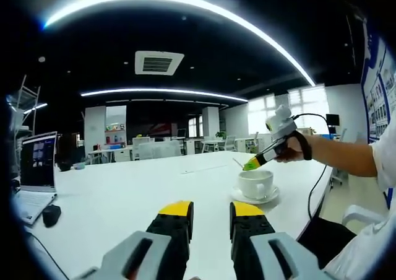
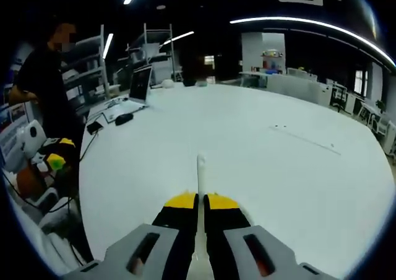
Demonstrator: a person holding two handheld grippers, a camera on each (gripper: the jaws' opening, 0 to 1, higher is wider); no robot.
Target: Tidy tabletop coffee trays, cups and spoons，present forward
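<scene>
We see the cup [image 1: 255, 184] already seated on its saucer [image 1: 255, 197] at the right of the white tabletop [image 1: 124, 199]. Our right hand-held gripper [image 2: 199, 201] is clenched on a thin white spoon [image 2: 200, 168], held above the cup in the left gripper view. Our left hand-held gripper [image 1: 210, 209] is released and empty, jaws apart. We judge the spoon not yet placed. A laptop [image 1: 37, 168] and mouse [image 1: 51, 215] sit far left. The room is a dim office with strip lights.
</scene>
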